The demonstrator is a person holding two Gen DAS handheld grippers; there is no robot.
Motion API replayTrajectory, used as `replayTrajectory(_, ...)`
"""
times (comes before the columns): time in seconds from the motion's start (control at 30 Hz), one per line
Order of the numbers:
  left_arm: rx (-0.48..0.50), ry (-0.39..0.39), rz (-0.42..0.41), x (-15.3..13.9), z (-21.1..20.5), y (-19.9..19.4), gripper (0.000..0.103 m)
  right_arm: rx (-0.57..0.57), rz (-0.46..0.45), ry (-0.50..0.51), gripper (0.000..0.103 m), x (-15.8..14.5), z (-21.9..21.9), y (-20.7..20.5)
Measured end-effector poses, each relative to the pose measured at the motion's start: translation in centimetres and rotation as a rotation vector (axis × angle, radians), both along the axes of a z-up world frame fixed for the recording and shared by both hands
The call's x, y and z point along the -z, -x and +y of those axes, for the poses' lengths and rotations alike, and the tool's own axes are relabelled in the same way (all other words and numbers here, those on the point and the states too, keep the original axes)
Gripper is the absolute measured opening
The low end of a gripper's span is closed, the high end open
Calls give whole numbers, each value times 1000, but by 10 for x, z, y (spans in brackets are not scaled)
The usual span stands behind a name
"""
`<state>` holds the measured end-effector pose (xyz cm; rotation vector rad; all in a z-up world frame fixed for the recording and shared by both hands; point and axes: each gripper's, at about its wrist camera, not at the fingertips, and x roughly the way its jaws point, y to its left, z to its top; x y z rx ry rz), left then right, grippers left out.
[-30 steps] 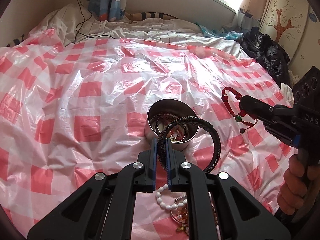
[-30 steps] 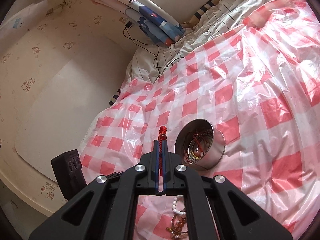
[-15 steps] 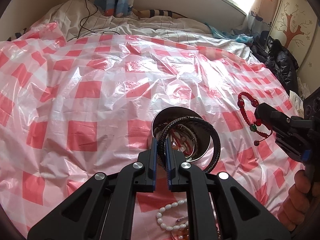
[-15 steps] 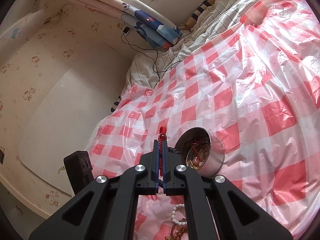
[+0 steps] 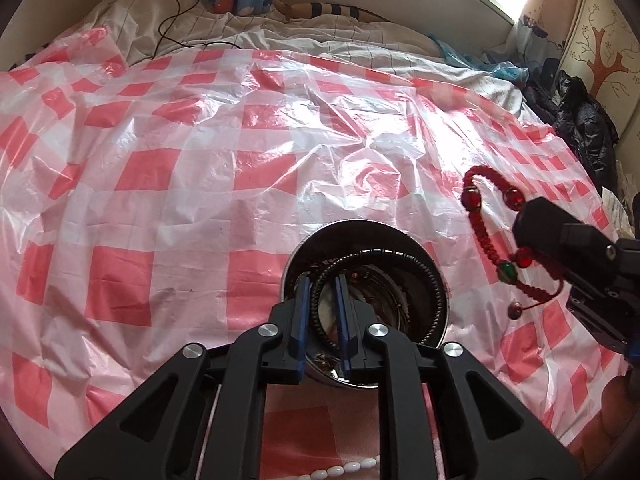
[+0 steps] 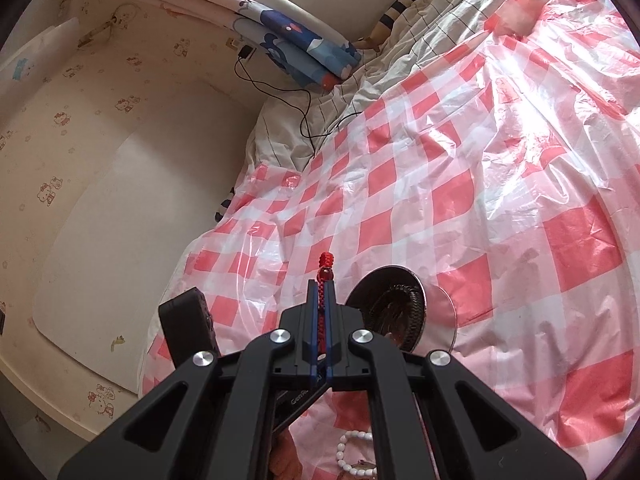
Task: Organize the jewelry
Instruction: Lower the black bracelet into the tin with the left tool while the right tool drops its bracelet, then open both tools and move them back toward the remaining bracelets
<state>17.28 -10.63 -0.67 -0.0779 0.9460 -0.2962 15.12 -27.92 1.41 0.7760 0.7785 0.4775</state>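
A round metal tin (image 5: 436,256) holding several pieces of jewelry sits on the red-checked plastic sheet (image 5: 200,184). My left gripper (image 5: 323,280) is over the tin's near rim, its jaws a little apart, with a black braided bracelet (image 5: 434,280) lying between them and down into the tin. My right gripper (image 6: 322,292) is shut on a red beaded cord bracelet (image 6: 325,266), which also shows in the left wrist view (image 5: 486,236), hanging right of the tin. The tin shows in the right wrist view (image 6: 396,308) too.
A white bead bracelet (image 6: 348,448) and amber beads lie on the sheet just below the grippers. A black jacket (image 5: 584,128) lies at the bed's far right. A cable (image 6: 304,108) and folded curtain (image 6: 296,44) are at the bed head.
My left gripper has moved forward and down over the tin, and its jaws have opened slightly, so the black bracelet now rests in the tin. My right gripper has come closer to the tin.
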Motion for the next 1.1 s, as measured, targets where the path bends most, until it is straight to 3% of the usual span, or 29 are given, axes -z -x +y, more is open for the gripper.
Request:
replayTrajectory(0.07,-22,25,-24,-10,8,4,20,-19,24,8,3,8,7,-6)
replayTrajectory(0.13,-77,17,-80,-23,19,10,46,-59,75,70,4,16,17,-12)
replayTrajectory(0.17,-97,27,-103,-29,24,12,50,-53,101,142,4,19,23,-13)
replayTrajectory(0.23,-112,45,-110,-35,32,15,52,-17,109,221,10,21,25,-11)
replayTrajectory(0.27,-106,49,-106,-36,34,16,53,-1,105,222,28,21,22,-10)
replayTrajectory(0.33,-94,29,-102,-36,36,19,54,40,84,221,43,17,14,-5)
replayTrajectory(0.53,-17,-73,-88,-30,41,42,61,72,98,204,50,13,2,8)
replayTrajectory(0.63,2,-110,-67,-22,48,57,65,84,138,214,70,15,1,16)
replayTrajectory(0.83,96,-164,-10,-8,44,80,68,54,127,269,74,10,12,34)
replayTrajectory(1.1,165,-325,-77,-5,34,107,73,35,179,313,78,25,12,54)
